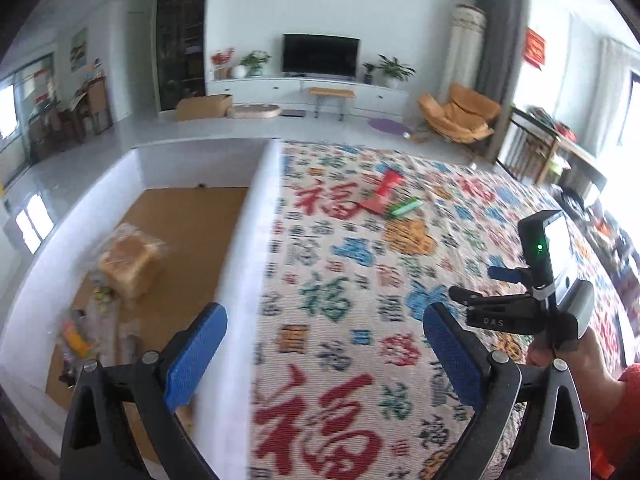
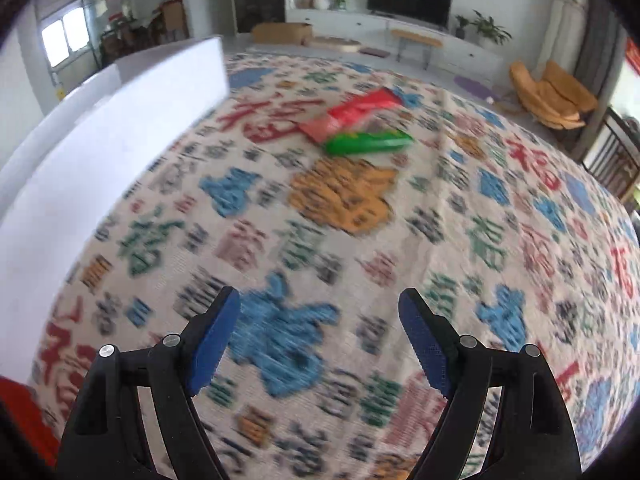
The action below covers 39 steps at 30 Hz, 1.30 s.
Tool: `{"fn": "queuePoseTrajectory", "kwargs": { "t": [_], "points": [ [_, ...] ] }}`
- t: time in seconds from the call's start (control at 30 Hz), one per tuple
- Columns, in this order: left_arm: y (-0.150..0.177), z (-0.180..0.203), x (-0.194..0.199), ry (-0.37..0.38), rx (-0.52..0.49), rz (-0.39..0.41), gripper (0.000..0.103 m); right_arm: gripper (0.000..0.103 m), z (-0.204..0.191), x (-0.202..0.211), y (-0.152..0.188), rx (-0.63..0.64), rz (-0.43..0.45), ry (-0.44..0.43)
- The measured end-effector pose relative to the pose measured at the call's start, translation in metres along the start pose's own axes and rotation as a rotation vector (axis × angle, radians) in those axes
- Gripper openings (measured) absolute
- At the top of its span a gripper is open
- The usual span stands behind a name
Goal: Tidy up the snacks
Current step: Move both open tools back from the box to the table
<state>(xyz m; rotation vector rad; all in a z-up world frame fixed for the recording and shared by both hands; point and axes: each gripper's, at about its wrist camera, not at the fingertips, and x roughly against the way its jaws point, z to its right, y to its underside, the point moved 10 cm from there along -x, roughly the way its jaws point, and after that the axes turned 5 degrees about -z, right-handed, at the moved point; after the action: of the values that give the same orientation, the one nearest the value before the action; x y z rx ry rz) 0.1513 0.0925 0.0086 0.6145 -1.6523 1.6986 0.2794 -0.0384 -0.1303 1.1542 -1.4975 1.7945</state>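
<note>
Two snacks are left out on the patterned tablecloth (image 2: 344, 200): a red snack packet (image 2: 356, 114) and a green snack tube (image 2: 368, 142), lying touching each other, well ahead of the right gripper (image 2: 320, 336). In the left wrist view the same pair is seen further off, red packet (image 1: 380, 194) and green tube (image 1: 404, 208), well apart from the white box (image 1: 256, 216).

Inside that box, a bagged bread loaf (image 1: 132, 264) and a few small wrapped sweets (image 1: 80, 336) are already sitting on the brown bottom, so part of the job looks done.

Both grippers are spread wide with nothing between the blue pads. The left gripper (image 1: 324, 352) is held over the box's near wall, and the right one is seen beside it in the left wrist view.

Handling-wise, both leftovers are probably light. The red packet looks like thin crinkly film, so it's likely soft and a bit slippery, and the contents could get crushed if squeezed hard. It's probably best pinched across the flat middle or by a sealed end. The green tube seems stiffer and rounder, so it should be gripped across its narrow width near the middle, or it may roll or tip. Everything's motion-blurred, so labels can't be read.
</note>
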Motion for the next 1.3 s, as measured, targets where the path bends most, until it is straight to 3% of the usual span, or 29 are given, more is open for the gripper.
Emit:
{"fn": "queuePoseTrajectory", "kwargs": {
  "t": [0.17, 0.27, 0.5, 0.63, 0.77, 0.97, 1.1, 1.2, 1.3],
  "points": [
    [0.006, 0.056, -0.022, 0.003, -0.087, -0.035, 0.098, 0.084, 0.084, 0.025, 0.05, -0.084, 0.042, 0.111],
    [0.008, 0.077, -0.032, 0.012, -0.107, -0.055, 0.098, 0.084, 0.113, 0.03, 0.068, -0.108, 0.044, 0.162],
    [0.035, 0.105, -0.08, 0.03, -0.145, -0.133, 0.101, 0.084, 0.127, 0.025, 0.078, -0.174, 0.054, 0.168],
    [0.064, 0.097, -0.128, 0.018, -0.154, -0.222, 0.101, 0.087, 0.129, 0.022, 0.079, -0.198, 0.046, 0.154],
    [0.059, 0.074, -0.154, -0.03, -0.125, -0.219, 0.101, 0.089, 0.134, 0.02, 0.083, -0.247, 0.045, 0.096],
    [0.026, 0.034, -0.169, -0.097, -0.057, -0.18, 0.101, 0.091, 0.132, 0.019, 0.084, -0.246, 0.037, 0.11],
    [0.027, 0.02, -0.173, -0.06, 0.014, -0.176, 0.103, 0.092, 0.131, 0.02, 0.085, -0.247, 0.026, 0.107],
    [0.031, 0.023, -0.174, -0.098, -0.017, -0.187, 0.103, 0.091, 0.129, 0.021, 0.082, -0.301, -0.024, 0.119],
    [0.032, 0.023, -0.173, -0.085, -0.007, -0.188, 0.103, 0.091, 0.108, 0.019, 0.045, -0.331, -0.015, 0.004]
  ]
}}
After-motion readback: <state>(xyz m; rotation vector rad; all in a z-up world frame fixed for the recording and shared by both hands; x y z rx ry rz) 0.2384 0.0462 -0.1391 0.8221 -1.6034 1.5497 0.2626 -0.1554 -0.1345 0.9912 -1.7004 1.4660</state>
